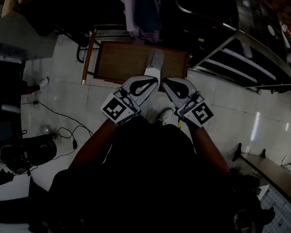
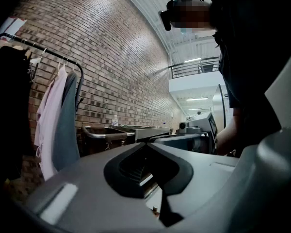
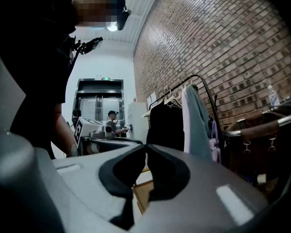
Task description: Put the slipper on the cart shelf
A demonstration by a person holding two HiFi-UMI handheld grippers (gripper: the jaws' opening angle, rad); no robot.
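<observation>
A pale grey slipper (image 1: pixel 155 58) lies on the brown top shelf of the cart (image 1: pixel 121 62), near its right side. My left gripper (image 1: pixel 152 83) and right gripper (image 1: pixel 168 82) are held side by side close to my body, just short of the cart's near edge and pointing at it. Neither touches the slipper. Both are shut, tips meeting, with nothing between them. In the left gripper view the left gripper (image 2: pixel 144 143) points at a brick wall. In the right gripper view the right gripper (image 3: pixel 145 144) has a corner of the cart's wooden shelf (image 3: pixel 146 193) below its tips.
Hanging clothes (image 1: pixel 140 11) on a rack stand just beyond the cart. Metal rails (image 1: pixel 242 57) run at the right. Cables (image 1: pixel 63 125) and dark equipment (image 1: pixel 24 152) lie on the tiled floor at the left. My shoe (image 1: pixel 166 114) shows under the grippers. A person (image 3: pixel 111 123) stands far off.
</observation>
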